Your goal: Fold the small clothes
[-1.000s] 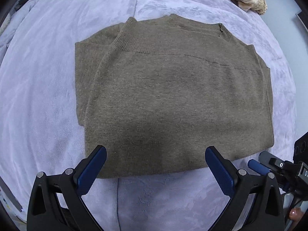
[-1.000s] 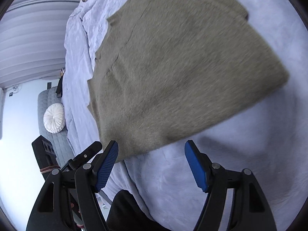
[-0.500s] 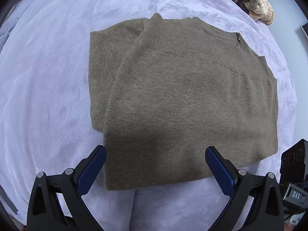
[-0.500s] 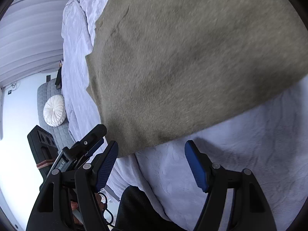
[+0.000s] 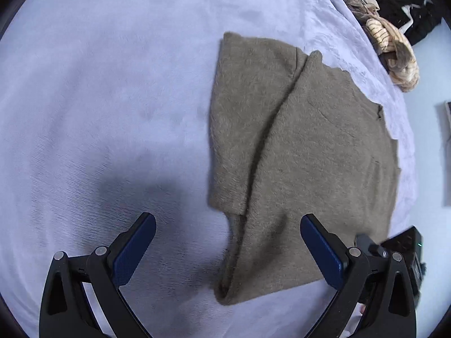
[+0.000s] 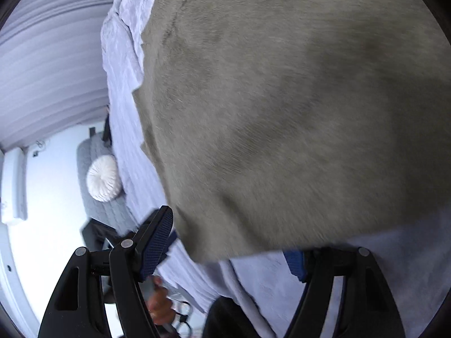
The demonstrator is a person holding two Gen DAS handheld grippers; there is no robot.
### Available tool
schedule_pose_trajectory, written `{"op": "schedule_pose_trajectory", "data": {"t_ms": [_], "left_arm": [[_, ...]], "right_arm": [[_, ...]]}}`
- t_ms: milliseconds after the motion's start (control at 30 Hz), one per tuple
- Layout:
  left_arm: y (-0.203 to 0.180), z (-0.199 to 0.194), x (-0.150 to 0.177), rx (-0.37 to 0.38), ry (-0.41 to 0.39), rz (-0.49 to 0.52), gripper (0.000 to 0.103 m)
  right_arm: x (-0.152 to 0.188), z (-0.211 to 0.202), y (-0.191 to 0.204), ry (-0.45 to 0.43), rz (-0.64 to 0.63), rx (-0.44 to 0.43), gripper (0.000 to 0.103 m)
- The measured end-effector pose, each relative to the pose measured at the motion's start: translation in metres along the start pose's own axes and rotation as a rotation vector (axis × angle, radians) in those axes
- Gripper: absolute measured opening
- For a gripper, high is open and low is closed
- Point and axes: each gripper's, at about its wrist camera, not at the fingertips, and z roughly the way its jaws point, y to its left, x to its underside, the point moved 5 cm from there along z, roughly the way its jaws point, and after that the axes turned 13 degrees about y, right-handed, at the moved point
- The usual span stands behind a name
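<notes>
An olive-brown knit sweater [image 5: 310,155] lies folded flat on a lavender plush bed cover [image 5: 112,98], with one side panel folded in under the top layer. My left gripper [image 5: 228,248] is open and empty, just above the sweater's near left corner. In the right wrist view the sweater [image 6: 282,98] fills most of the frame. My right gripper [image 6: 231,242] is open at the sweater's near edge; the cloth covers part of its right pad.
A striped beige garment [image 5: 394,53] and dark clothes [image 5: 406,11] lie at the far right of the bed. A grey seat with a round white cushion [image 6: 103,177] stands beside the bed. The bed's edge is close to both grippers.
My left gripper has swung left, so the sweater now sits to the right. My right gripper has moved closer to the sweater's near edge.
</notes>
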Motion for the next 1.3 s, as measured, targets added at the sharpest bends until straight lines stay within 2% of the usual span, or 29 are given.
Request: {"op": "schedule_pose_trajectory", "data": {"t_ms": [33, 67, 100, 167, 333, 433, 500, 567, 600, 633, 700, 733, 833, 933, 1033, 1133, 1200, 1300], "left_arm": [[0.001, 0.004, 0.000, 0.044, 0.020, -0.001, 0.103], [0.000, 0.008, -0.001, 0.086, 0.039, 0.000, 0.103], [-0.002, 0.010, 0.001, 0.112, 0.048, 0.004, 0.103], [-0.009, 0.013, -0.002, 0.174, 0.063, 0.018, 0.103], [-0.030, 0.013, -0.018, 0.342, 0.091, 0.041, 0.103], [-0.051, 0.016, -0.038, 0.373, 0.075, 0.045, 0.103], [-0.062, 0.020, -0.046, 0.339, 0.063, 0.054, 0.093], [-0.068, 0.027, -0.048, 0.250, 0.066, 0.074, 0.045], [-0.068, 0.031, -0.049, 0.252, 0.079, 0.080, 0.038], [-0.068, 0.032, -0.049, 0.256, 0.080, 0.078, 0.037], [-0.068, 0.029, -0.050, 0.247, 0.060, 0.088, 0.035], [-0.067, 0.027, -0.048, 0.236, 0.048, 0.096, 0.035], [-0.070, 0.021, -0.046, 0.185, 0.014, 0.111, 0.035], [-0.074, 0.016, -0.044, 0.136, -0.017, 0.132, 0.035], [-0.080, 0.012, -0.044, 0.076, -0.037, 0.141, 0.031], [-0.092, 0.003, -0.042, 0.023, -0.070, 0.164, 0.029], [-0.111, -0.006, -0.039, -0.027, -0.105, 0.202, 0.029], [-0.159, -0.024, -0.032, -0.109, -0.180, 0.306, 0.028]], "right_arm": [[-0.004, 0.005, 0.005, 0.014, -0.007, -0.034, 0.070], [-0.006, 0.009, 0.011, 0.028, -0.020, -0.055, 0.043], [-0.007, 0.011, 0.017, 0.045, -0.034, -0.068, 0.011], [-0.005, 0.007, 0.035, 0.065, -0.095, -0.105, 0.010], [-0.001, -0.013, 0.064, 0.075, -0.224, -0.107, 0.010], [0.000, -0.009, 0.065, 0.097, -0.240, -0.079, 0.010], [0.002, -0.004, 0.063, 0.116, -0.246, -0.031, 0.010], [0.009, 0.000, 0.064, 0.150, -0.250, 0.023, 0.012], [0.014, -0.001, 0.064, 0.173, -0.252, 0.052, 0.014], [0.018, -0.007, 0.062, 0.192, -0.256, 0.075, 0.015], [0.025, -0.021, 0.069, 0.219, -0.289, 0.110, 0.023], [0.026, -0.032, 0.077, 0.212, -0.324, 0.124, 0.023], [0.012, -0.073, 0.097, 0.110, -0.414, 0.199, 0.023], [-0.023, -0.101, 0.098, -0.007, -0.449, 0.373, 0.023], [-0.052, -0.091, 0.078, -0.004, -0.445, 0.498, 0.023], [-0.070, -0.055, 0.027, 0.079, -0.398, 0.610, 0.023], [-0.067, -0.057, 0.007, 0.034, -0.408, 0.579, 0.023], [-0.064, -0.071, 0.009, 0.007, -0.372, 0.480, 0.023]]}}
